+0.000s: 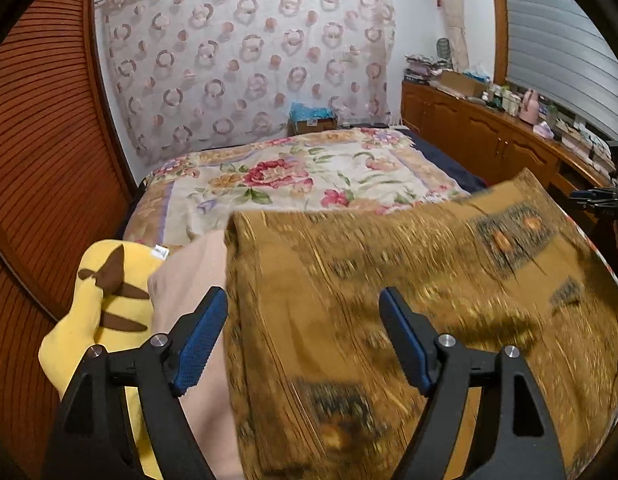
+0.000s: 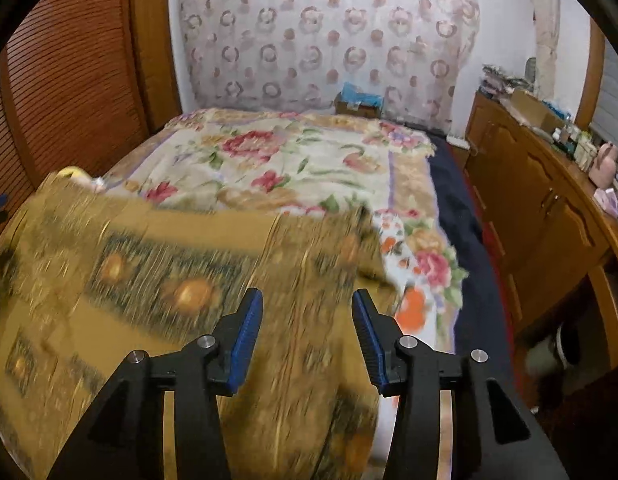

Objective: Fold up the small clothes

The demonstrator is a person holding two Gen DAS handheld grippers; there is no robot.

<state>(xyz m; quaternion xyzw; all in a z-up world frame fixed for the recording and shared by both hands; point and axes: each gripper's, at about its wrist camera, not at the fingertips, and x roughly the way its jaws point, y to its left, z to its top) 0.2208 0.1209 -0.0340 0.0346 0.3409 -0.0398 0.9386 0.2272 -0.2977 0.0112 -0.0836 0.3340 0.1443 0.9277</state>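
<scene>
A mustard-brown patterned garment (image 1: 409, 300) lies spread across the near end of the bed (image 1: 277, 184), filling the lower centre and right of the left wrist view and the lower left and centre of the right wrist view (image 2: 149, 272); it is blurred in both. Its left edge runs as a thick folded border down the middle of the left view, laid over a pale pink cloth (image 1: 189, 300) that shows just beside it. Further left, near the lower left of that frame, sits a yellow garment with brown stripes (image 1: 109, 292), close to the slatted wooden door (image 1: 41, 160).

The left gripper (image 1: 303, 336) hangs above the brown garment's left border with its blue-padded fingers (image 1: 201, 340) spread wide, gripping nothing. The right gripper (image 2: 307, 336) hovers over the garment's right part, fingers (image 2: 247, 332) also apart and empty.

In the right view the garment's right edge ends ragged at centre frame, with floral blanket (image 2: 421, 256) and a dark blue strip of bedding (image 2: 469, 240) showing beyond it. The upper half of the bed is bare floral blanket. A wooden cabinet (image 2: 529, 208) runs along the right side, near the bed's edge.
</scene>
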